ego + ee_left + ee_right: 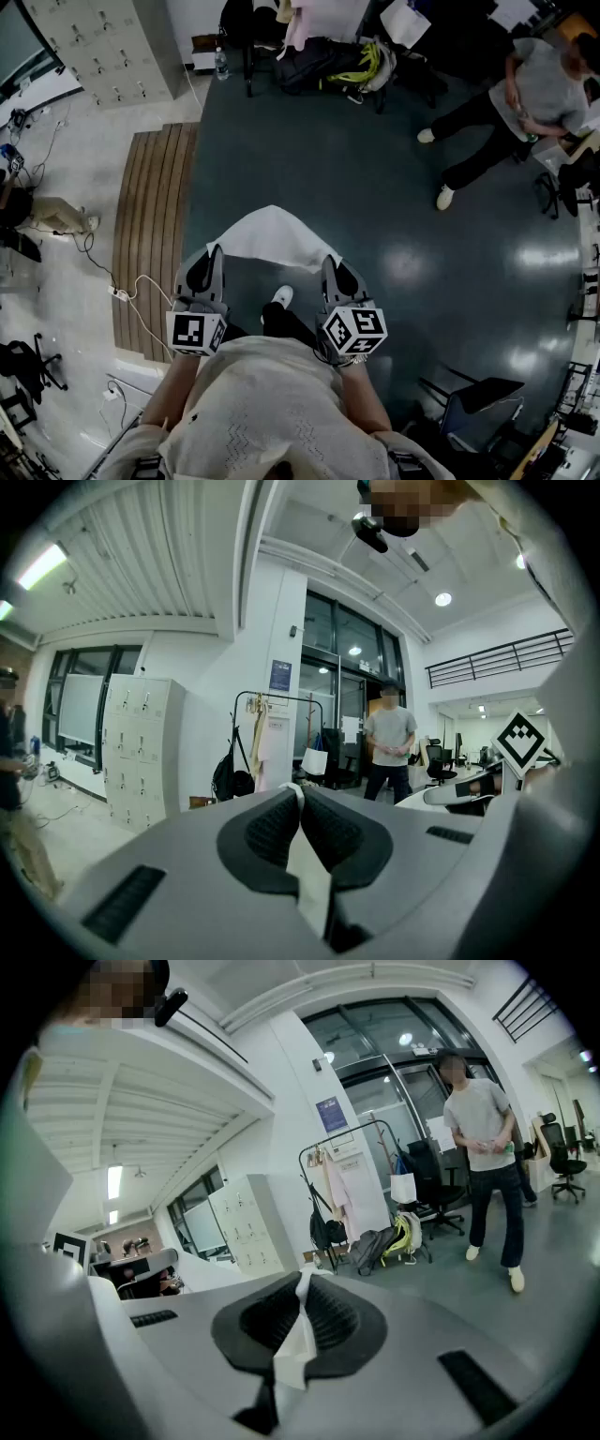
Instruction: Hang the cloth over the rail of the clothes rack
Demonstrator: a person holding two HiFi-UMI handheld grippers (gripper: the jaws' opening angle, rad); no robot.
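Inspecting the head view, we find the white cloth [272, 234] held in the air above the dark floor [394, 216], spread between the two grippers just ahead of the person's body. The left gripper [214, 255] is clenched on the cloth's left end and the right gripper [328, 264] on its right end. Between them the fabric bulges forward, away from the person.

We confirm both holds in the gripper views. In each, a fold of white fabric is pinched between the ribbed black pads, with the jaws closed down on it. A strip of fabric trails back from the jaws toward the camera.

We note the clothes rack [337, 1138] standing well apart from the cloth, near the far edge of the floor and to the right of the grey lockers [103, 47]. Garments and a dark bag hang from its rail, and more bags [384, 1241] lie on the floor at its foot. The cloth is not touching the rack.

A second person [483, 1138] stands on the floor to the right of the rack. A wooden platform [155, 225] borders the floor's left edge.
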